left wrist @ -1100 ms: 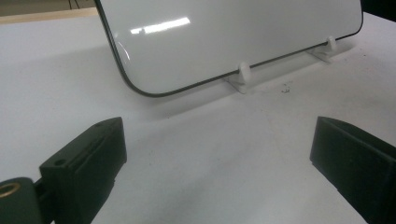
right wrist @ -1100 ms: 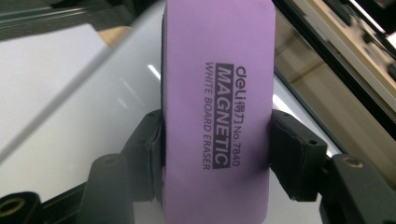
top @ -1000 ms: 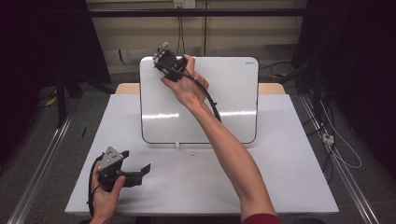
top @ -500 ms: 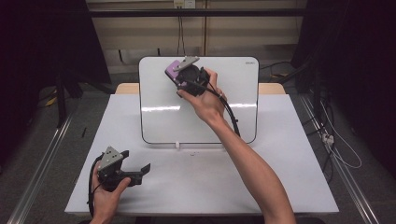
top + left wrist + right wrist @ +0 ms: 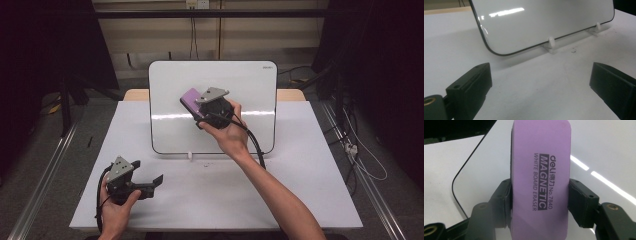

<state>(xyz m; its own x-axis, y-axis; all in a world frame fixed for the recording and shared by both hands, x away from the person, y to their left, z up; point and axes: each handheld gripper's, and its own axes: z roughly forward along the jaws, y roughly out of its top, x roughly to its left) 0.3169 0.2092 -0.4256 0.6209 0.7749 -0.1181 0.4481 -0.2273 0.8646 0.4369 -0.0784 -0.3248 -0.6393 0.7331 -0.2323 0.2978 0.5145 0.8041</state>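
Observation:
A white whiteboard leans upright on small white feet at the back of the table; its lower left corner fills the top of the left gripper view. My right gripper is shut on a purple magnetic whiteboard eraser, held against the middle of the board. The right gripper view has the eraser clamped between both jaws, printed label facing the camera. My left gripper rests low over the table's front left, jaws open with nothing between them.
The white tabletop spreads in front of the board. Metal rails run along both sides of the table. Cables lie on the floor at the right. The board's white support feet stand just ahead of the left gripper.
My right gripper with the eraser has slid from the board's upper left, down and to the right, to its middle. The left gripper has stayed put.

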